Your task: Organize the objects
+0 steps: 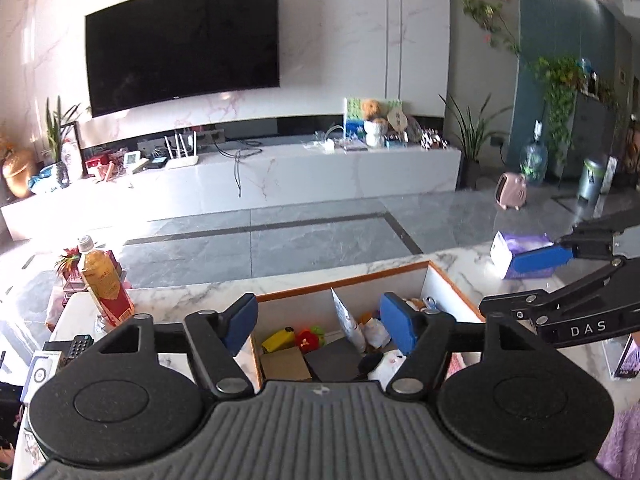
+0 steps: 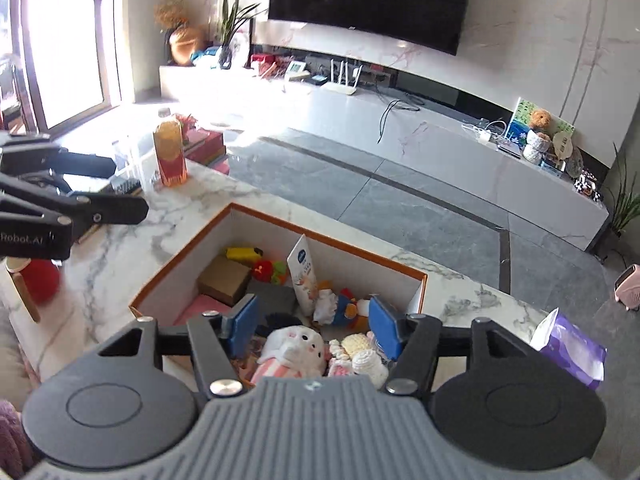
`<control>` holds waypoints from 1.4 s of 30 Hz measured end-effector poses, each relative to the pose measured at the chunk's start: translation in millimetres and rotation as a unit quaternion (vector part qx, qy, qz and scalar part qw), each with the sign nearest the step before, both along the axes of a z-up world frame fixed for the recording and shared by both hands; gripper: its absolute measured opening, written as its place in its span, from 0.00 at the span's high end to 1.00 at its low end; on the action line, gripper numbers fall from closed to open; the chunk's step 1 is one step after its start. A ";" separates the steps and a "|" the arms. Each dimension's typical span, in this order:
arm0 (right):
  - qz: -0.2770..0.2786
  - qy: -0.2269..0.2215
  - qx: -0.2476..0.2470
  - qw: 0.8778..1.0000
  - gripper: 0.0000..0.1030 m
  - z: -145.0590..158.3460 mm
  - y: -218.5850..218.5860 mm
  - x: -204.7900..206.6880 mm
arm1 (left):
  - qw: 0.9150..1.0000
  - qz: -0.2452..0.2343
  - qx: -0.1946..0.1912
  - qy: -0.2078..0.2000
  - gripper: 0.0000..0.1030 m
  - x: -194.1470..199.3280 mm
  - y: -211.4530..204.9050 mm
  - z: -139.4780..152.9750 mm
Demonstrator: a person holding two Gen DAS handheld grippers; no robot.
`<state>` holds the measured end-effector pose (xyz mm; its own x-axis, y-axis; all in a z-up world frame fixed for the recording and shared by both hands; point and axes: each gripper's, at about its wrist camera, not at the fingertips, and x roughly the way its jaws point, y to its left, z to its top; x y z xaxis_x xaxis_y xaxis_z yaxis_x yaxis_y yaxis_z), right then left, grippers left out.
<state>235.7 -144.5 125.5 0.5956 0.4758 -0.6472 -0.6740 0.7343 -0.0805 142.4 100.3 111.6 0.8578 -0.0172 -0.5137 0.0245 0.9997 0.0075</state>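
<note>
A white storage box with an orange rim [image 1: 340, 282] [image 2: 332, 240] stands on the marble table, split by a divider. It holds a brown carton [image 2: 224, 280], a yellow toy [image 2: 242, 254], a red and green toy [image 2: 268, 270], a white pouch [image 2: 304, 276] and several plush toys, among them a white pig [image 2: 296, 350]. My left gripper [image 1: 320, 322] is open and empty above the box's near side. My right gripper [image 2: 314, 326] is open and empty above the plush toys. The right gripper also shows in the left wrist view [image 1: 560, 284].
A tea bottle [image 1: 105, 280] [image 2: 170, 152] stands at the table's left end beside a remote [image 1: 78, 346]. A purple tissue pack [image 1: 520, 248] [image 2: 572, 350] lies right of the box. A red object [image 2: 40, 280] sits at the left. A TV wall and grey floor lie beyond.
</note>
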 end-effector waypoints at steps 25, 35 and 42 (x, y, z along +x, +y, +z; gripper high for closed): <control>-0.197 0.002 0.086 0.977 0.06 -91.1 -50.8 -136.0 | 0.990 0.124 -0.018 0.062 0.09 -98.3 -28.4 -81.1; -0.207 0.019 0.067 0.976 0.06 -107.5 -49.1 -129.2 | 0.989 0.121 -0.017 0.085 0.09 -100.3 -30.6 -96.3; -0.195 0.028 0.057 0.979 0.05 -114.8 -44.0 -127.8 | 0.988 0.121 -0.012 0.092 0.09 -99.1 -32.2 -98.5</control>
